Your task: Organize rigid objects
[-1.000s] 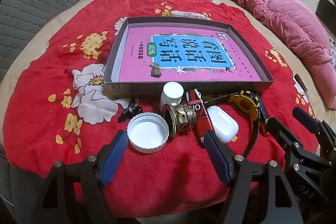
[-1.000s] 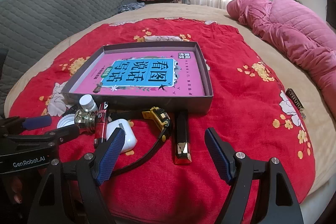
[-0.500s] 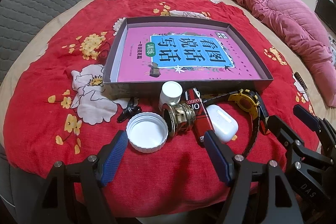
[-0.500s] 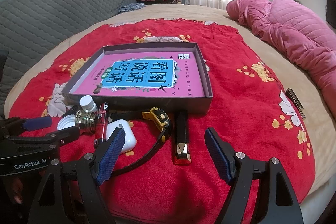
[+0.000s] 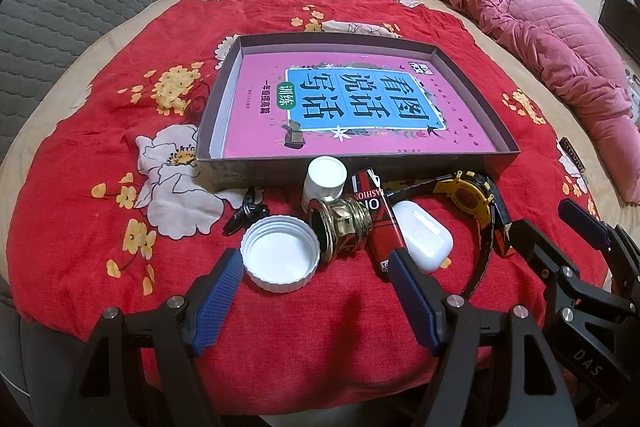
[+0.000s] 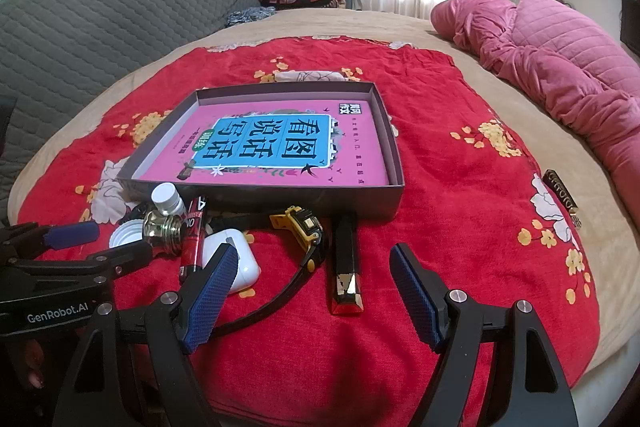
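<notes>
- Left gripper (image 5: 316, 291): fingers spread wide, nothing between them, held low over the near edge of the red floral cloth (image 5: 92, 131) and pointed at the cluster of small items
- Right gripper (image 6: 316, 297): fingers likewise spread and empty, poised just short of the lipstick tube (image 6: 346, 263) and the watch (image 6: 305, 231)
- Shallow grey box (image 5: 218, 105): lies on the cloth beyond the items; it holds only a pink workbook (image 5: 352, 107) lying flat on its floor, and none of the loose objects is inside it
- Loose objects, all outside the box and just before its near wall: white screw lid (image 5: 280, 254) lying open side up; brass threaded fitting (image 5: 342, 227) touching the lid's rim; small white-capped bottle (image 5: 325, 181) upright behind the fitting; red carton (image 5: 378, 223) lying beside the fitting; white earbud case (image 5: 424, 237) against the carton; the yellow-and-black watch with its strap curving toward the camera; the dark lipstick tube with a gold end, near the box's right corner; a small black clip (image 5: 246, 209) left of the lid
- A further small dark object (image 6: 562, 193) lies well apart at the cloth's right edge; its kind cannot be told
- Progress, as judged: sorting appears not yet begun; if the box is the destination, every item remains to be moved, and neither gripper is committed to one
</notes>
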The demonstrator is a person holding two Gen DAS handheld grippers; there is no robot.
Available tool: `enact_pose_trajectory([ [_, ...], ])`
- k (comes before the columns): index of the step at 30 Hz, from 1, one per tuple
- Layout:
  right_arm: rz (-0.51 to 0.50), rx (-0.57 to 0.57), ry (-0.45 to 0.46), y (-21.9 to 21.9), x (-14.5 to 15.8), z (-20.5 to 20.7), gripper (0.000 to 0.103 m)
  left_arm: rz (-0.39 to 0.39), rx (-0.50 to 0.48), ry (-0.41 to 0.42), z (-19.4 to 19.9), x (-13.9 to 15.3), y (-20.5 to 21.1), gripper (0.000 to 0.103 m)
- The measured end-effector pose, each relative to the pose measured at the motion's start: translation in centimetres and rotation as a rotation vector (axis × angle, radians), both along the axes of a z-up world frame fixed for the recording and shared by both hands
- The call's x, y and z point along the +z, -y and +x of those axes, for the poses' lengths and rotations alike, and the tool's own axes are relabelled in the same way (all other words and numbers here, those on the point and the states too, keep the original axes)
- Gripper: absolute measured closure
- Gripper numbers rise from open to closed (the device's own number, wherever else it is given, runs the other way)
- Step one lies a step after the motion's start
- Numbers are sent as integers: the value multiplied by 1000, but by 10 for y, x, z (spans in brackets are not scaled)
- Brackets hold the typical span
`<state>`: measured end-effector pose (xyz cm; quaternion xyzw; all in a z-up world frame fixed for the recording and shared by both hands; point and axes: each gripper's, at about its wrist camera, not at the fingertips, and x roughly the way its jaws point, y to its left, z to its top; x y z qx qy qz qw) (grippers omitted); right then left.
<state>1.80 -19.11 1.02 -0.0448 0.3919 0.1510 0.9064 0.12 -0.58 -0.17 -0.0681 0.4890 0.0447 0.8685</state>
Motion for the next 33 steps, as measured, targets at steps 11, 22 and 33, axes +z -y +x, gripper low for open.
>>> enact_pose_trajectory([
  [11,5,-9,1,3,2,1,24,-2,0,-1,-2,1,-3,29],
  [22,24,-70,-4,25,3,7,24,-27,5,-4,-9,2,-22,28],
  [33,19,-84,-34,30,-5,10,24,-42,24,-56,-10,-11,-36,28],
])
